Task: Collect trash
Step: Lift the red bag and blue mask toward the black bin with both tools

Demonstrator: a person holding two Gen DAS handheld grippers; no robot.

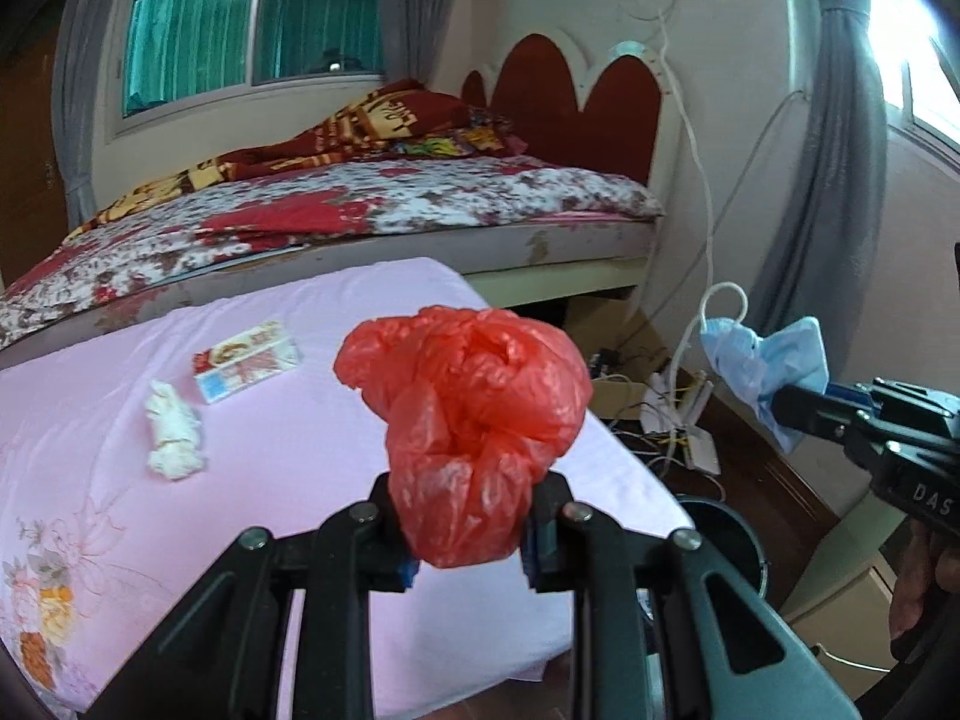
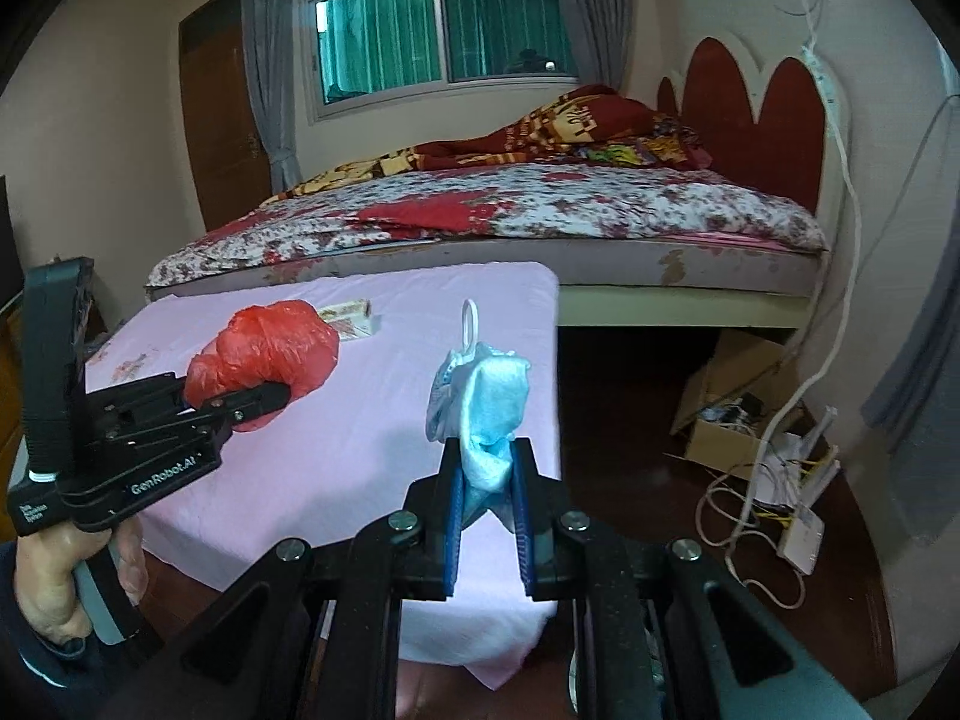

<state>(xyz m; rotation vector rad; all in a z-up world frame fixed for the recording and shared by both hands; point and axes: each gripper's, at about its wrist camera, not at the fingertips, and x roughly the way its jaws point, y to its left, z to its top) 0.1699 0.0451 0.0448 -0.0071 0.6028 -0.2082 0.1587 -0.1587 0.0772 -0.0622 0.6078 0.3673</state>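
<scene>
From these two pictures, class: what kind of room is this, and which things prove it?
Most likely a home bedroom: a bed with a floral cover, a red scalloped headboard, and a curtained window.

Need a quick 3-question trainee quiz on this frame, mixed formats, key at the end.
1. True or false: the left hand-held gripper is shut on the red plastic bag.
2. The right hand-held gripper holds which item? A) crumpled white tissue B) blue face mask C) small printed box
3. Fill in: two pieces of trash still lie on the pink sheet, the crumpled white tissue and the ____.

Key
1. True. Its pads press the bag's lower end, clear of the sheet.
2. B. The blue face mask is pinched between the pads, ear loop sticking up.
3. Small printed box, lying beside the tissue.
</scene>
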